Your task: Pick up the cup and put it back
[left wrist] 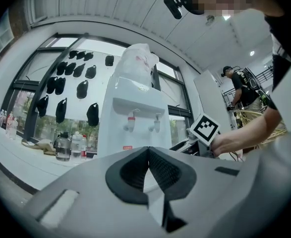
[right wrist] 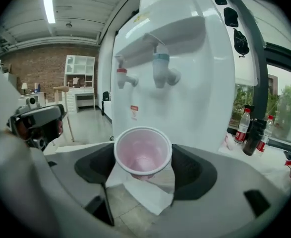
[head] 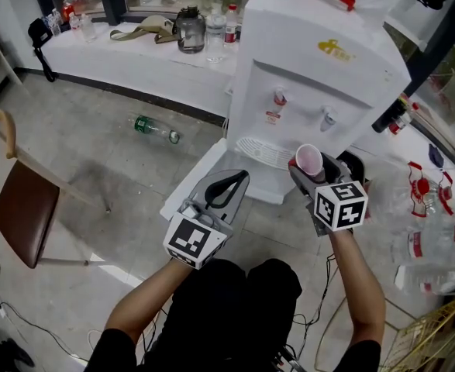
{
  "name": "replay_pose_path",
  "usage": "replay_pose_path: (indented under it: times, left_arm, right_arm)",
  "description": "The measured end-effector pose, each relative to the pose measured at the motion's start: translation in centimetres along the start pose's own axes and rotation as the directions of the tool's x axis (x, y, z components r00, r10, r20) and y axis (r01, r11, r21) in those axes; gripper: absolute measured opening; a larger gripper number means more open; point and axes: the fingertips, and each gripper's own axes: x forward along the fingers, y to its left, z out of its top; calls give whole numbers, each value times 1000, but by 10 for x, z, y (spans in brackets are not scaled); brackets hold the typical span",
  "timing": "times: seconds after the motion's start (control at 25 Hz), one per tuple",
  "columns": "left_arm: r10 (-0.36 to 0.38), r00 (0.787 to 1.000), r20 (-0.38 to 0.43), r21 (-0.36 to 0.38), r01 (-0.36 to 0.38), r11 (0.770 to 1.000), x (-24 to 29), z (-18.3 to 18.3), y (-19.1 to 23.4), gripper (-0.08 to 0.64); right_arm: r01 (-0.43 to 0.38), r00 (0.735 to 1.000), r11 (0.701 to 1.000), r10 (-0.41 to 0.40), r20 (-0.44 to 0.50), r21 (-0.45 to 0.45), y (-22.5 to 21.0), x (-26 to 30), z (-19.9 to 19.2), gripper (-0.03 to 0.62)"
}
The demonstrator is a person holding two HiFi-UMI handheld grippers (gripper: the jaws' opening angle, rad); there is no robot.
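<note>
A white plastic cup with a pinkish inside is held on its side in front of the white water dispenser, its mouth facing back toward the camera. My right gripper is shut on the cup, one jaw on either side. In the right gripper view the cup sits between the dark pads, below the red tap and the blue tap. My left gripper hangs lower left of the dispenser, shut with nothing in it; its tips meet.
The dispenser's drip tray is just below the cup. A green bottle lies on the floor to the left. A brown chair stands far left. Bottles line the window ledge. Several empty plastic bottles are piled at the right.
</note>
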Motion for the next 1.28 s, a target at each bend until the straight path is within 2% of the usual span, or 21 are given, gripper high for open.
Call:
replay_pose_path:
  times: [0.32,0.96,1.28]
  left_arm:
    - [-22,1000,-11,2,22,1000,8,-8,-4,6]
    - [-26,1000,-9,-21,26,999,11,-14,-1,6]
    - [-32,999,-12,-15,32,999,10,-15,1,6]
  right_arm:
    - [26,998,1000,-25,-59,14,-18,33,-14,341]
    - [22,999,1000,-22,-26,-11,-16,42,-11,342]
    - [45,998,999,-45,34,-19,-16,35,2,351]
